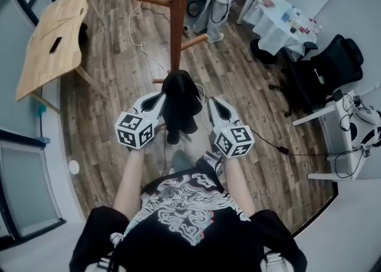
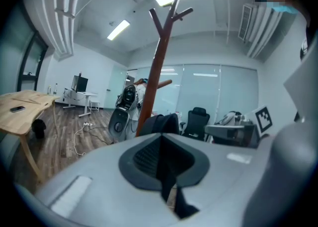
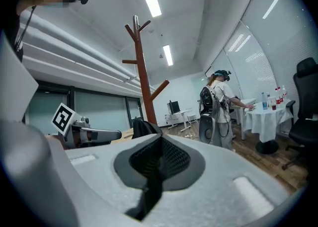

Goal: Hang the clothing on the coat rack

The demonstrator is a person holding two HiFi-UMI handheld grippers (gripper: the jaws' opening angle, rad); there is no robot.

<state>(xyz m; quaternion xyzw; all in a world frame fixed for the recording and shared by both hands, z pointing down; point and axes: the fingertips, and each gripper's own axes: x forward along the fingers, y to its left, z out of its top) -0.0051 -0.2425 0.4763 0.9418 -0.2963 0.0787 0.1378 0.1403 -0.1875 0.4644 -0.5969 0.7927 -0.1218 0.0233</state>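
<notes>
A black garment (image 1: 180, 101) hangs bunched between my two grippers, just in front of the brown wooden coat rack (image 1: 177, 21). My left gripper (image 1: 159, 100) is shut on the garment's left side, and a strip of black fabric (image 2: 169, 184) is pinched in its jaws. My right gripper (image 1: 212, 104) is shut on the right side, with black fabric (image 3: 149, 191) trailing from its jaws. The left gripper view has the coat rack (image 2: 154, 82) standing ahead with bare pegs at its top. The right gripper view also shows the coat rack (image 3: 144, 87), behind the bunched garment (image 3: 141, 127).
A wooden table (image 1: 53, 38) stands at the far left. White cables (image 1: 140, 33) lie on the wood floor near the rack. A person (image 3: 218, 107) stands by a white table with bottles (image 1: 280, 21). A black office chair (image 1: 324, 68) and a white desk (image 1: 339, 122) are at the right.
</notes>
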